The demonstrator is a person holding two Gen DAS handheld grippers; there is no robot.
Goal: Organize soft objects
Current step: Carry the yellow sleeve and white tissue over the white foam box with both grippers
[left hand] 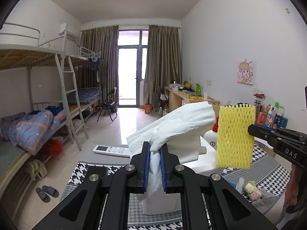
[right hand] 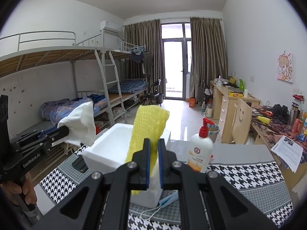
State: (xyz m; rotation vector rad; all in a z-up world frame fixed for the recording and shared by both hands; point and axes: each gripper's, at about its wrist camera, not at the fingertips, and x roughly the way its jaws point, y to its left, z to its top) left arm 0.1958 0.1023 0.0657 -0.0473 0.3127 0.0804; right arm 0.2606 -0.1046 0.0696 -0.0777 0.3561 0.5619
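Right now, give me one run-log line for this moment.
left gripper: shut on white tissue | right gripper: shut on yellow foam net sleeve | both held above white foam box | pump bottle upright beside box

My left claw, black with blue pads, held white tissue; my right claw held yellow foam netting. The worktop wore black-and-white houndstooth with grey bands, beneath a white foam box.

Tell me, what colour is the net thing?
Yellow. The foam net shows best in the left wrist view.
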